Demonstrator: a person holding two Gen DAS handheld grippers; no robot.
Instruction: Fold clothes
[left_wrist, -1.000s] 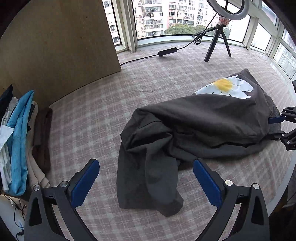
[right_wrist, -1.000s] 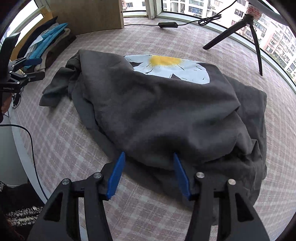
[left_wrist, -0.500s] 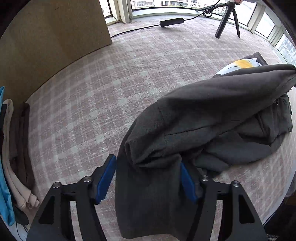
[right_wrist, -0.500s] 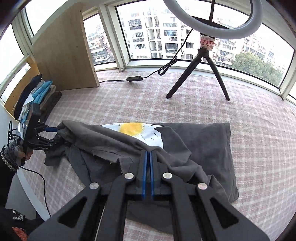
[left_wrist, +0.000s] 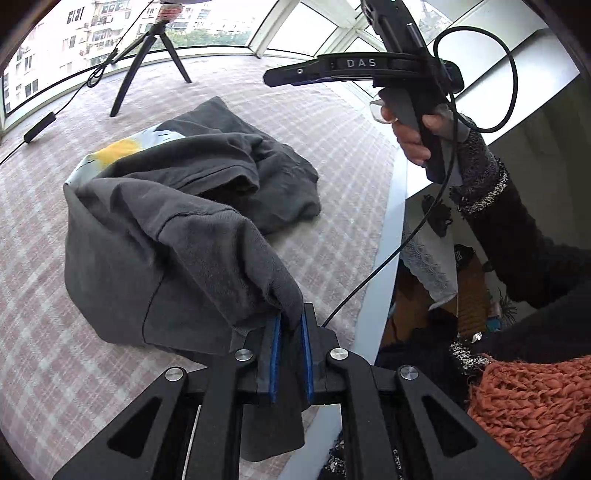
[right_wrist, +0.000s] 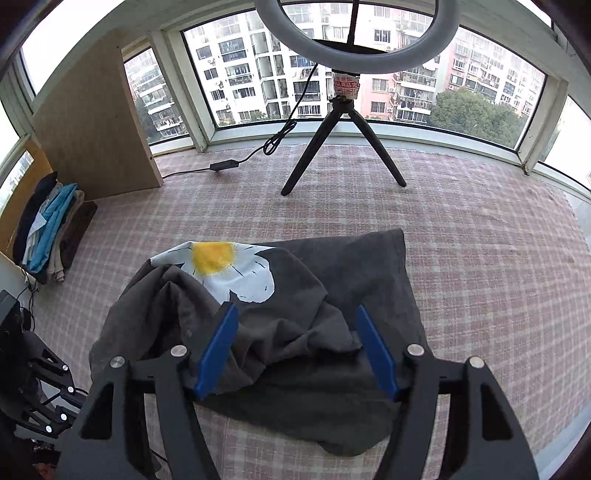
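Where windows curve round, plaid-covered platform under crumpled grey shirt.

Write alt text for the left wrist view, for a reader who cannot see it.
The left gripper pinches a fold of a dark grey T-shirt with a daisy print, lifting it off a pink checked tablecloth. At upper right a hand holds the right gripper above the table edge; a black tripod stands by the windows.
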